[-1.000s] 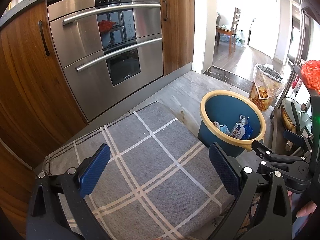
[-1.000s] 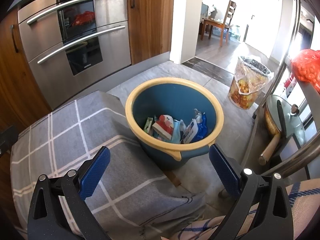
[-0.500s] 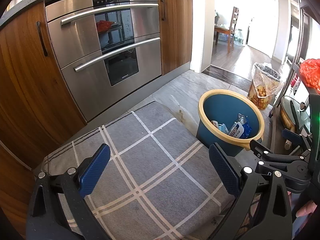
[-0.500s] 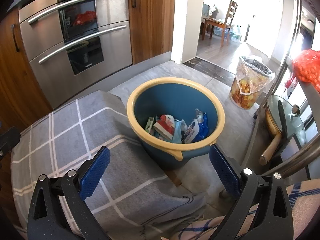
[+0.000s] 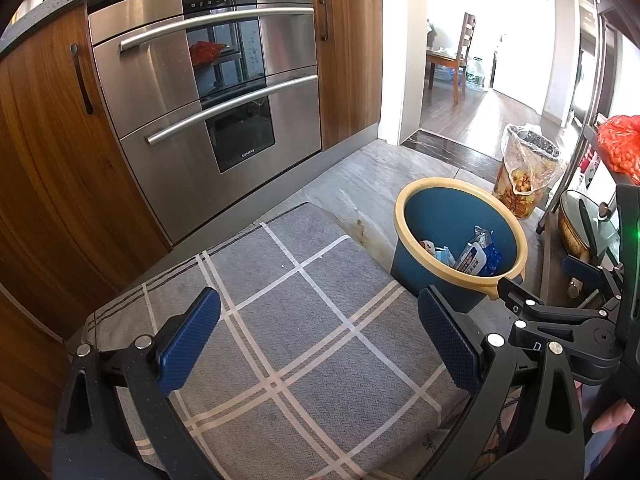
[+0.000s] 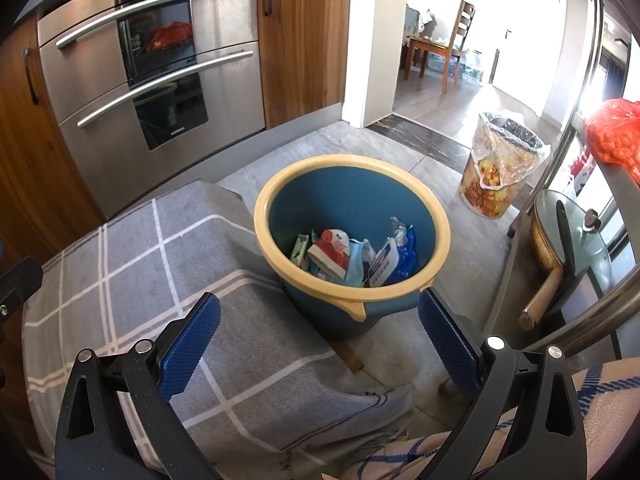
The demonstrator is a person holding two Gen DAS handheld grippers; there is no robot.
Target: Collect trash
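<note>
Blue bin, yellow-rimmed, holds crumpled wrappers. Left gripper and right gripper: jaws released, empty.

Steel oven in wood cabinets; grey checked cloth; lidded pan right.

Blue bin with yellow rim stands upright on the floor, holding crumpled wrappers.

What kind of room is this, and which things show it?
Most likely a home kitchen. A built-in steel oven sits between wood cabinets under a counter. A lidded pan stands on a low shelf at the right, and a doorway leads to a dining chair.
</note>
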